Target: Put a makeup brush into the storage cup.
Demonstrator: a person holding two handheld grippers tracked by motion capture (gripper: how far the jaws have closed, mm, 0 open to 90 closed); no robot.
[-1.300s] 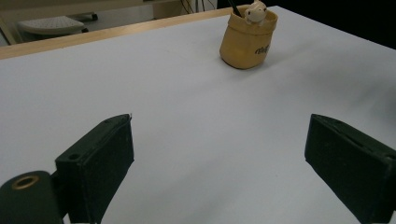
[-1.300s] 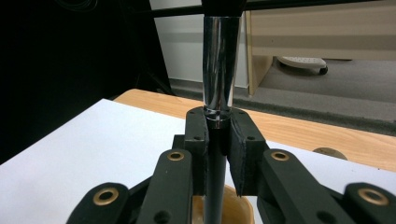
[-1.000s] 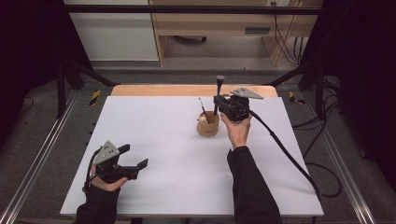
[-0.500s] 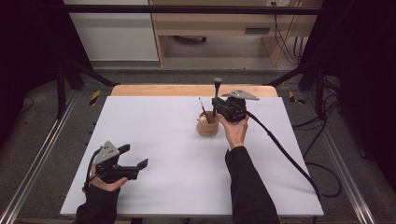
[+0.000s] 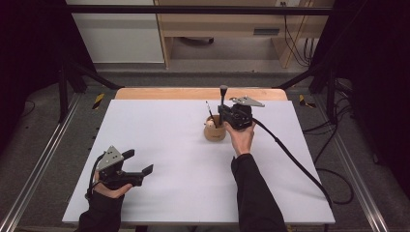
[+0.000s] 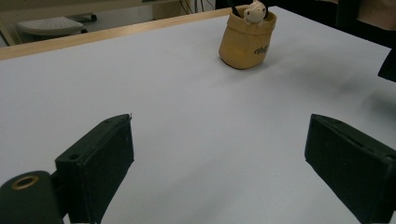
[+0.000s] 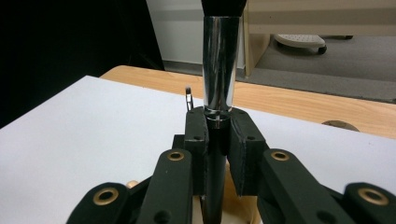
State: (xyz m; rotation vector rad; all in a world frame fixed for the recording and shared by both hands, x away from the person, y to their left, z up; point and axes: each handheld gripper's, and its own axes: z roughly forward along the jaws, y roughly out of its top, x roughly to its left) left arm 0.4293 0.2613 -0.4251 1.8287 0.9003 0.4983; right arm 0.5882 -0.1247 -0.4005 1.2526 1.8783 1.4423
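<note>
A tan cup-shaped holder [image 5: 214, 132] [image 6: 247, 39] stands on the white table [image 5: 169, 130], right of centre. A thin dark brush [image 5: 209, 111] and a small cream piece [image 6: 255, 10] stick out of it. My right gripper [image 5: 223, 112] [image 7: 218, 135] hovers just above the holder's right side. It is shut on the black handle of a makeup brush [image 5: 223, 96] [image 7: 220, 65] with a silver ferrule, held upright. My left gripper [image 5: 139, 162] [image 6: 219, 158] rests low at the table's near left, open, with nothing between its jaws.
A wooden strip [image 5: 193, 93] runs along the table's far edge. The right gripper's black cable [image 5: 290, 154] trails across the table to the right edge. Metal rails [image 5: 38, 164] flank the table, and shelving stands beyond it.
The right gripper with the brush has shifted slightly down and left, toward the holder. The left gripper has not moved.
</note>
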